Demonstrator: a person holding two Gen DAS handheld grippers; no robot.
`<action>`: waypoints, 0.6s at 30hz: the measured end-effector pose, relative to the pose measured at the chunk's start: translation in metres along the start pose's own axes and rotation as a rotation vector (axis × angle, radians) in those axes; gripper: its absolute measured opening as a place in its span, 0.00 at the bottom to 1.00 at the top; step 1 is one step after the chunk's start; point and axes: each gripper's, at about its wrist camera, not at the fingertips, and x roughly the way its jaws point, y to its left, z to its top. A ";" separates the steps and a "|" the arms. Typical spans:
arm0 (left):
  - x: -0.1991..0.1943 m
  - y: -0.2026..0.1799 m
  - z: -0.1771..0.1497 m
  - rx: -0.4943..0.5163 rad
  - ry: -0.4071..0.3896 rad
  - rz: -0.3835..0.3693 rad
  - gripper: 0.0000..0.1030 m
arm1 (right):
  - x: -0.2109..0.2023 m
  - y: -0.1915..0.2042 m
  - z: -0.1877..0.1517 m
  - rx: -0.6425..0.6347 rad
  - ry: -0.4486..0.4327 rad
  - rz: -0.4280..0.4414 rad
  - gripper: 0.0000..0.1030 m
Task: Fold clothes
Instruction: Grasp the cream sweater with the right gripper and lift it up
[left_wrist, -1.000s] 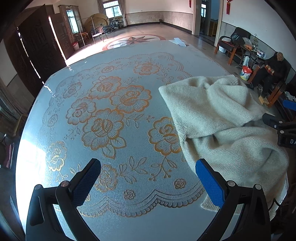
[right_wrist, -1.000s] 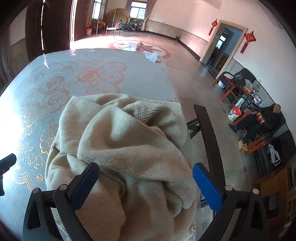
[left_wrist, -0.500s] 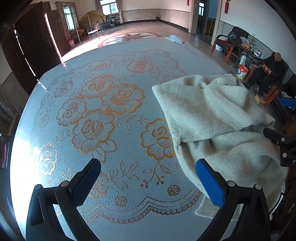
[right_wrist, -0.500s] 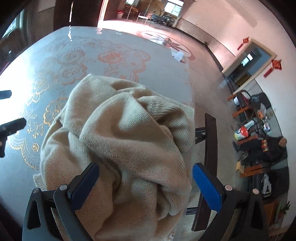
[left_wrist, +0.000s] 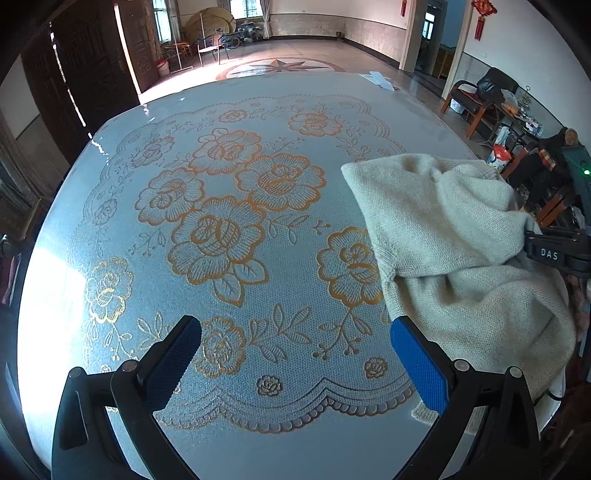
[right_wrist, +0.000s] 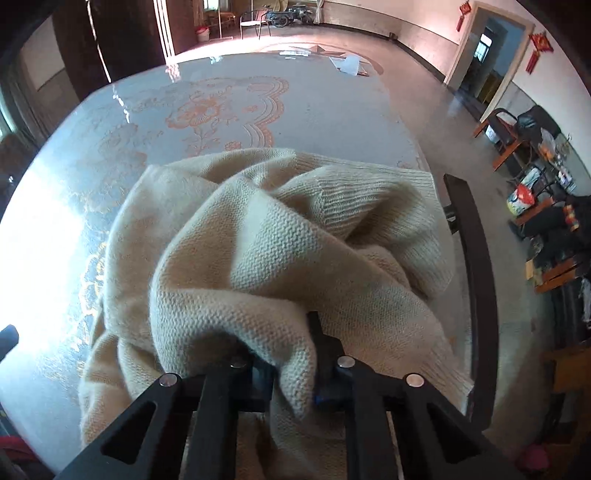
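A crumpled cream knitted sweater (right_wrist: 280, 258) lies bunched on the right side of a large table covered with a pale blue-grey cloth printed with orange-gold roses (left_wrist: 229, 236). Part of the garment hangs past the table's right and near edges, just beside the dark wooden back of a chair (right_wrist: 476, 266) that stands against that edge.

The right gripper (right_wrist: 291, 373) is low over the near part of the heap, its black arms drawn close together. Its jaws are closing, and a thick fold of the knit is pinched between them, with the fabric bulging up and over the fingers so that the blue pads are almost hidden. In the left wrist view this gripper appears at the right edge, pressed into the sweater's side.

The left gripper (left_wrist: 295, 354) hovers over bare cloth near the table's front scalloped border, its jaws spread wide with nothing between them. Its right blue-padded finger (left_wrist: 417, 369) is just beside the sweater's lower hem, apart from it.

A white paper (left_wrist: 380, 79) rests at the table's far edge.
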 end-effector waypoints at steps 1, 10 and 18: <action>0.000 0.004 0.000 -0.013 0.002 0.003 1.00 | -0.007 -0.008 0.001 0.063 -0.020 0.057 0.10; -0.007 0.038 -0.010 -0.104 -0.002 0.010 1.00 | -0.090 -0.038 0.042 0.356 -0.244 0.547 0.03; -0.024 0.086 -0.031 -0.213 -0.017 0.017 1.00 | -0.144 0.016 0.104 0.361 -0.353 0.825 0.03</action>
